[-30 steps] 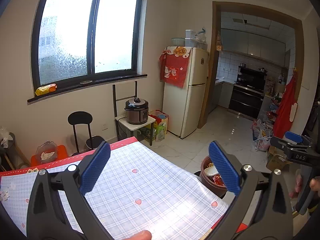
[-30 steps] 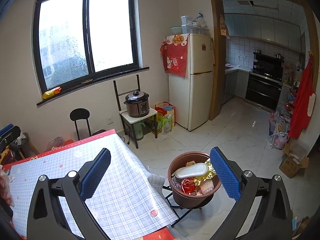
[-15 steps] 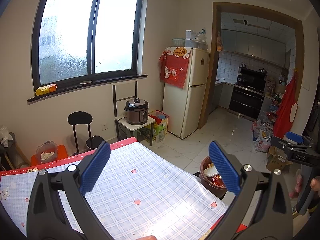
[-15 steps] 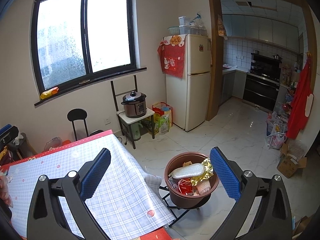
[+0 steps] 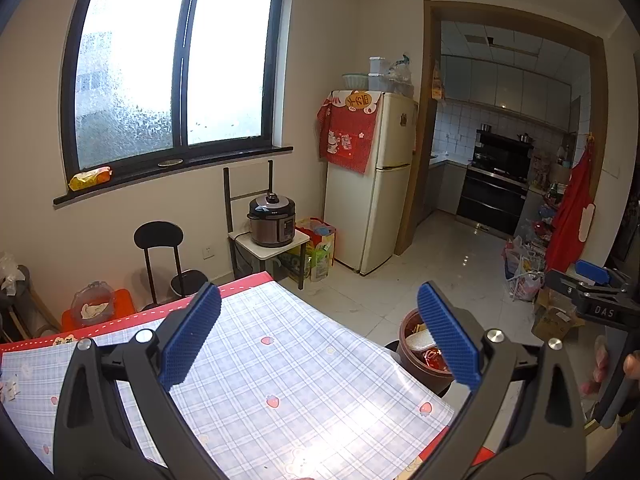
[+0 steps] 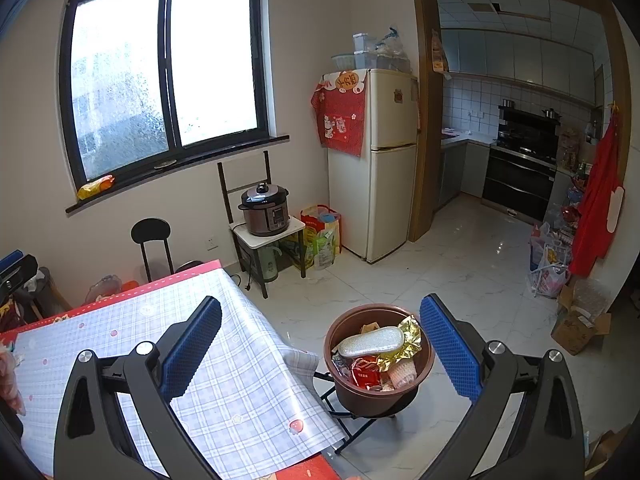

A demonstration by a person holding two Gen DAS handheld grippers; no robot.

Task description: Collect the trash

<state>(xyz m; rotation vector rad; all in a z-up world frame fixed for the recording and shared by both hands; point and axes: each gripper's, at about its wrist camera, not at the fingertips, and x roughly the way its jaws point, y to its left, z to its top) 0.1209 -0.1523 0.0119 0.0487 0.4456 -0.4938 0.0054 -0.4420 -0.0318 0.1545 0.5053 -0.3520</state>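
Note:
A brown round bin (image 6: 378,364) stands on a black folding frame just off the table's right corner, filled with wrappers: a silver pouch, gold foil and red packets. My right gripper (image 6: 320,348) is open and empty, held above the table edge with the bin between its blue pads. My left gripper (image 5: 318,336) is also open and empty, over the plaid tablecloth (image 5: 280,384); the bin (image 5: 420,354) shows partly behind its right finger. The right gripper's body (image 5: 592,296) appears at the far right of the left wrist view.
A black stool (image 6: 154,244) and a side table with a pressure cooker (image 6: 264,210) stand under the window. A fridge (image 6: 384,160) stands by the kitchen doorway. Bags and cardboard boxes (image 6: 576,320) line the right wall. Bare tiled floor (image 6: 460,272) lies around the bin.
The right wrist view has drifted slightly, with the bin a little nearer the centre. The left gripper is almost still. Both stay open.

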